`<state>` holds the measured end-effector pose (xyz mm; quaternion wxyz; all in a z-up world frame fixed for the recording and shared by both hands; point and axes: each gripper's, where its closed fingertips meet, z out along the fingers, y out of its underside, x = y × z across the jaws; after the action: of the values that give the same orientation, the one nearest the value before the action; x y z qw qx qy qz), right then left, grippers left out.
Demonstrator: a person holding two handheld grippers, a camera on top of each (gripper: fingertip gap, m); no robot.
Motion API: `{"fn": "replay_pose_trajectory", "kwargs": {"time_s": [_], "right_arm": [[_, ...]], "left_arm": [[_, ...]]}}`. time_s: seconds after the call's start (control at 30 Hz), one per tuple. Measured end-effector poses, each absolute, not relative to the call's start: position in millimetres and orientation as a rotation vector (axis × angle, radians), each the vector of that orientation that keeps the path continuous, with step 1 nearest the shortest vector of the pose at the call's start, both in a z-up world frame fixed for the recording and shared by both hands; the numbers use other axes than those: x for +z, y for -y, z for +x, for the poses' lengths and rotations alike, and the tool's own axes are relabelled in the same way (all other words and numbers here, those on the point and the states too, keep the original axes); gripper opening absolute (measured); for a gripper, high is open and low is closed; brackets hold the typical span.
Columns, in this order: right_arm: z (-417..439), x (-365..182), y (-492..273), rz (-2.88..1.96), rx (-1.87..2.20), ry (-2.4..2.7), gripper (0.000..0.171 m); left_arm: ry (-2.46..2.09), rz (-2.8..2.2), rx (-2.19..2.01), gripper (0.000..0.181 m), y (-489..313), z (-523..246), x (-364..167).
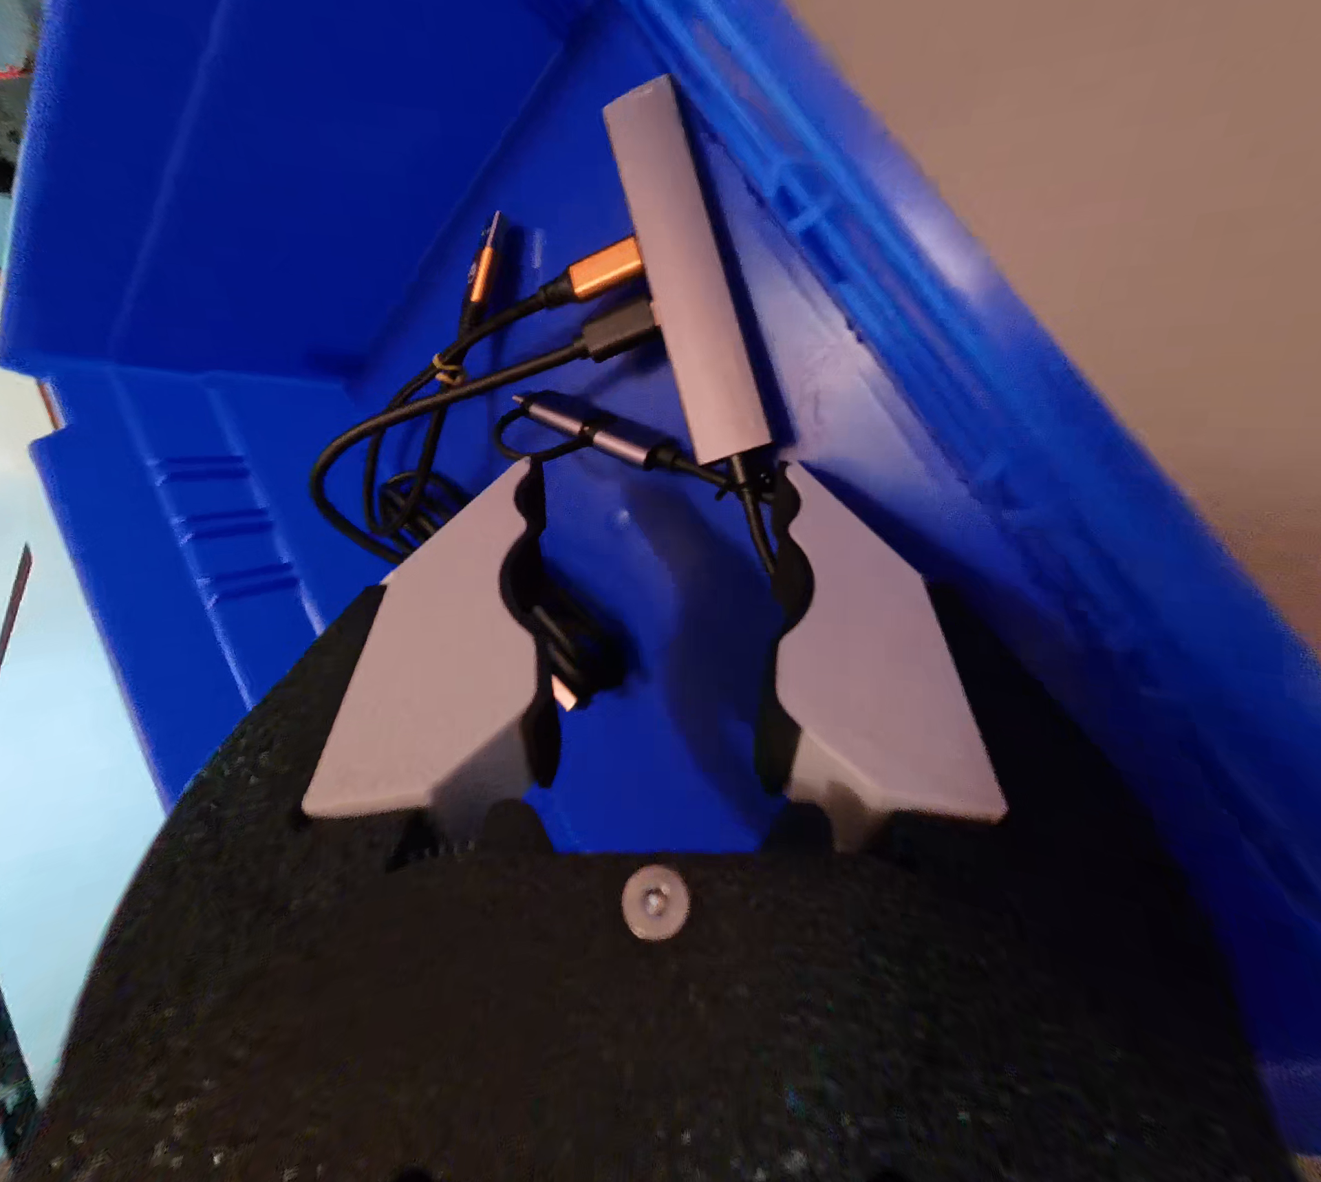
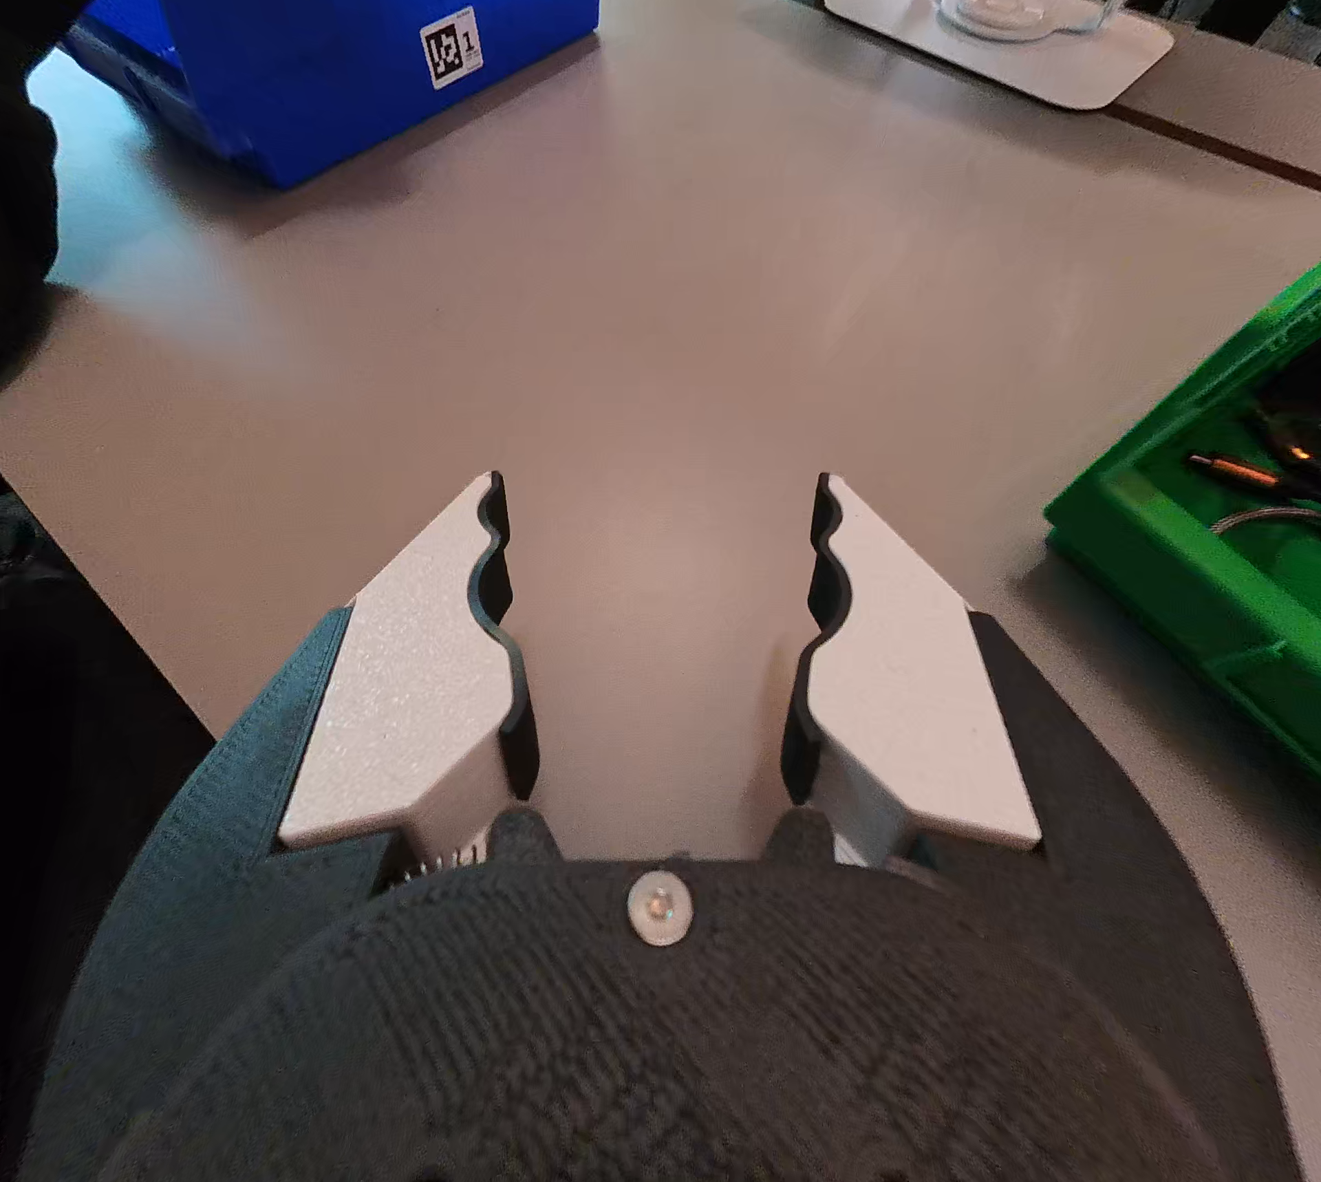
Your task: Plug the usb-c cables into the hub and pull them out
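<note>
In the left wrist view a grey bar-shaped hub (image 1: 679, 275) lies inside a blue bin (image 1: 300, 161), against its right wall. An orange-sleeved plug (image 1: 607, 275) and a black plug (image 1: 618, 329) sit in the hub's side. A loose orange plug (image 1: 486, 265) and a grey adapter plug (image 1: 572, 426) lie beside it, with black cable (image 1: 372, 461) coiled on the bin floor. My left gripper (image 1: 657, 476) is open and empty, just short of the hub's near end, over the cables. My right gripper (image 2: 661, 483) is open and empty above the bare table (image 2: 643, 261).
The blue bin (image 2: 372, 25) with a marker sticker stands at the table's far left in the right wrist view. A green bin (image 2: 1208, 547) holding cables stands at the right edge. A white stand base (image 2: 1001, 32) stands at the far right. About 40 cm separates my left fingertips from my right.
</note>
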<state>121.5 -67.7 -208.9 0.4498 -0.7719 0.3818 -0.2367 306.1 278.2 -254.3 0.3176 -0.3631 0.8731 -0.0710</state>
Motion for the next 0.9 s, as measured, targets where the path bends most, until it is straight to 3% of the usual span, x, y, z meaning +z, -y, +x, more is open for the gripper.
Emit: {"fn": "replay_pose_trajectory", "kwargs": {"time_s": [0.2, 0.27, 0.37, 0.6, 0.77, 0.9], "right_arm": [[119, -213, 61, -1.919, -0.565, -0.936, 0.085], [119, -214, 61, -1.925, -0.564, -0.935, 0.085], [118, -215, 57, -1.914, -0.541, -0.926, 0.085], [115, -212, 48, -1.899, -0.522, -0.909, 0.084], [117, -197, 43, -1.840, -0.568, -0.898, 0.083], [135, -146, 30, -1.631, -0.641, -0.834, 0.077]], "left_arm": [[-2.345, -0.899, -0.302, 0.058, -260, 308, -254], [-2.369, -0.932, -0.409, 0.040, -251, 310, -262], [-2.357, -1.102, -0.612, 0.026, -243, 315, -267], [-2.343, -1.184, -0.642, 0.022, -251, 310, -263], [-2.038, -1.040, -0.821, 0.021, -257, 320, -187], [-1.926, -0.789, -1.114, 0.020, -223, 297, -114]]}}
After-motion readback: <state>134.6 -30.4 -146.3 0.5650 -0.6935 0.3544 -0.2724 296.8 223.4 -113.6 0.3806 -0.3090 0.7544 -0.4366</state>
